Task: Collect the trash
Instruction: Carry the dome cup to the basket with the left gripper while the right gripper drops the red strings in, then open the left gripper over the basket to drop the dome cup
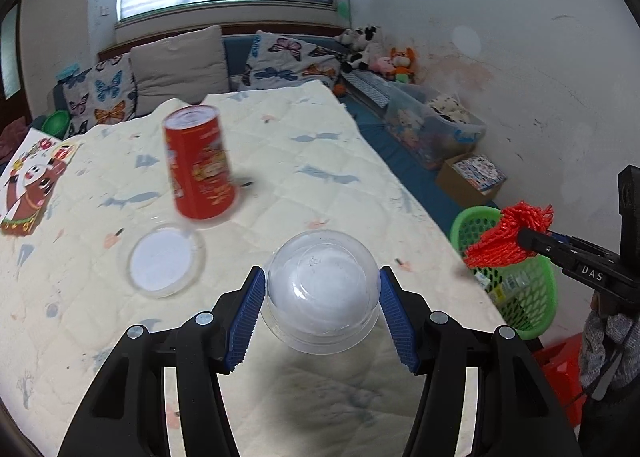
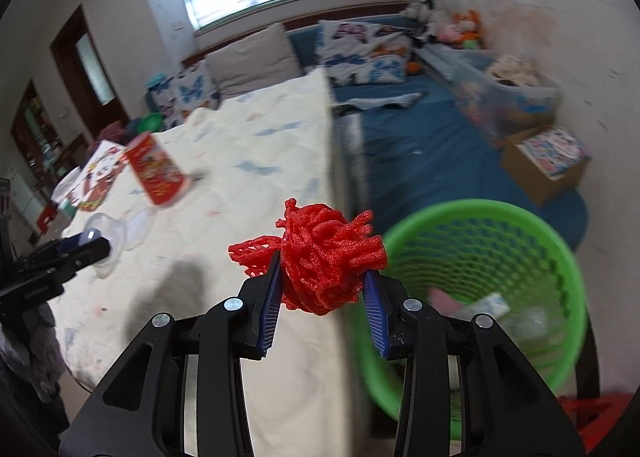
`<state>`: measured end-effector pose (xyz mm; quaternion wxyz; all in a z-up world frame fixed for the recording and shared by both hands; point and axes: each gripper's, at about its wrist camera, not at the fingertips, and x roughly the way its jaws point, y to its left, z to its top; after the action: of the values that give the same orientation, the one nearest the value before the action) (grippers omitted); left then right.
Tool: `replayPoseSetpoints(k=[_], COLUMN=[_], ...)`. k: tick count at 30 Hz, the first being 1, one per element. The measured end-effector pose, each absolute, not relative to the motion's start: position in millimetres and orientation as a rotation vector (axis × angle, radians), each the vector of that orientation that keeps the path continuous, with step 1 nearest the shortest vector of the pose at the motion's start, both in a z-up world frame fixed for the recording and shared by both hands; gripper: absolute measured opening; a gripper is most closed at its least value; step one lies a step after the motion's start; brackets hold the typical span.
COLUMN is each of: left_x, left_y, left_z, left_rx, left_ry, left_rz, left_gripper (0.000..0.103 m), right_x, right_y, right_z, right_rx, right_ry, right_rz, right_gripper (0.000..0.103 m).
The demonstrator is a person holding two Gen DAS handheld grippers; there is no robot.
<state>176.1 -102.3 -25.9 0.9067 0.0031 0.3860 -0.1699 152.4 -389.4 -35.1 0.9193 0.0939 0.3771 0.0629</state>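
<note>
My left gripper (image 1: 322,289) is shut on a clear plastic cup (image 1: 322,293), bottom toward the camera, held above the quilted table (image 1: 280,161). A clear round lid (image 1: 166,263) lies on the table to its left, with a red can (image 1: 198,163) behind it. My right gripper (image 2: 322,285) is shut on a red foam fruit net (image 2: 326,261), held over the table's right edge, just left of the green mesh trash basket (image 2: 480,217). The net (image 1: 508,237) and basket (image 1: 536,297) also show in the left wrist view.
The basket holds some scraps of paper and plastic. A picture book (image 1: 34,181) lies at the table's left edge. Beyond the table are a sofa with butterfly cushions (image 1: 108,93), a blue mat (image 2: 420,145), a clear storage bin (image 1: 432,125) and a cardboard box (image 2: 548,161).
</note>
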Motion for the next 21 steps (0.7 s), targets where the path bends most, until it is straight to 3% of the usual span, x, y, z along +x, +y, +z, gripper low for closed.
replayPoseSetpoints(k=[11,15,21], left_x=[180.5,182.0,188.4], left_y=[-186.6,-214.4,-250.1], left_z=[-22.2,-22.9,-28.3], left_rx=[0.078,0.108,0.138], left_ry=[0.815,0.821,0.842], left_rz=[-0.470,-0.507,-0.557], left_gripper=[0.056,0.056,0.056], right_x=[119.7,112.0,101.5], right_y=[-468.5,-485.0,-498.1], right_z=[-64.7,-77.6,-79.4], right_rx=[0.203,0.221,0.246], right_ry=[0.825,0.844,0.834], right_rz=[-0.062,-0.099,-0.133], right_gripper=[0.042,0.054,0.056])
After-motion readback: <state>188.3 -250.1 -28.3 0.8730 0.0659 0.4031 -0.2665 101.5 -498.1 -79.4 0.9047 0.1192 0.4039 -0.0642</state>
